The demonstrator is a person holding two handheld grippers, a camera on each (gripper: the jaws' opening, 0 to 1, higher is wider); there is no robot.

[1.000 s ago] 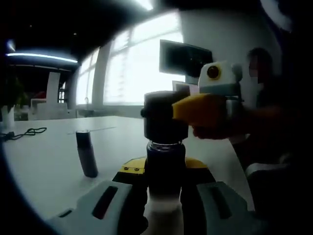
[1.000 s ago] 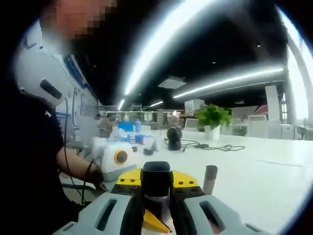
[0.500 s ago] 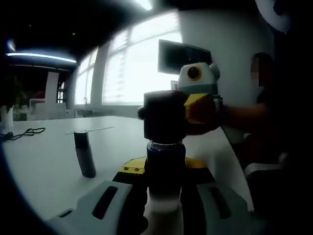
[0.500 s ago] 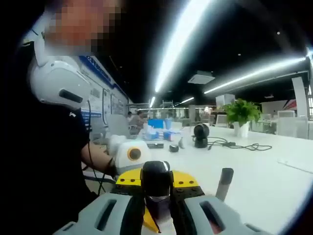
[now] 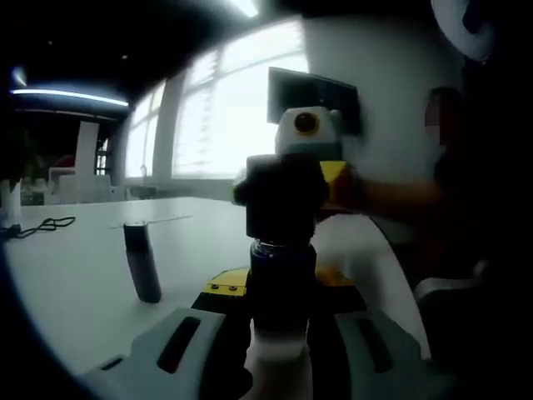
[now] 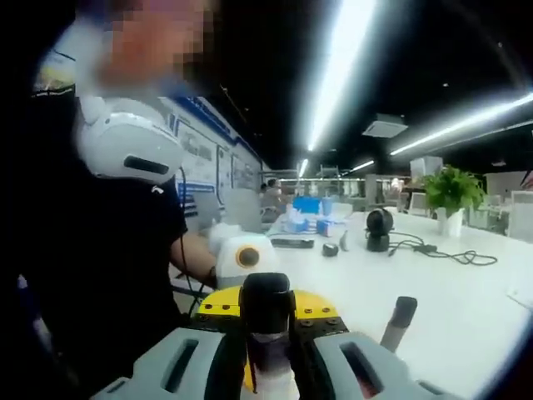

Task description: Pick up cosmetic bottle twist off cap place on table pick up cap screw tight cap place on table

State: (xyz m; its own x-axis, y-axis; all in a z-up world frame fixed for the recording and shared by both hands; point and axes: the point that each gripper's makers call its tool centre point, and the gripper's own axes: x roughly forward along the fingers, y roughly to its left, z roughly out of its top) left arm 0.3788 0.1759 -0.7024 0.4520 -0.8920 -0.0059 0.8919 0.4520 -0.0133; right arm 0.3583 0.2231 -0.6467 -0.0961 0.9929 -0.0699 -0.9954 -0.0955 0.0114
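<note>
A dark cosmetic bottle stands upright between the jaws of my left gripper, which is shut on its body. A wide black cap sits on the bottle's neck. My right gripper comes in from behind and to the right of the cap, its yellow jaws against it. In the right gripper view the black cap fills the gap of my right gripper, shut on it. The left gripper shows just beyond, held by a person's hand.
A slim dark tube stands on the white table. A black cable lies far left. A small black device, boxes and a potted plant sit farther back. A person in a black shirt is close by.
My right gripper has swung around the cap, from its right side to behind it in the left gripper view. The bottle and left gripper have stayed put.
</note>
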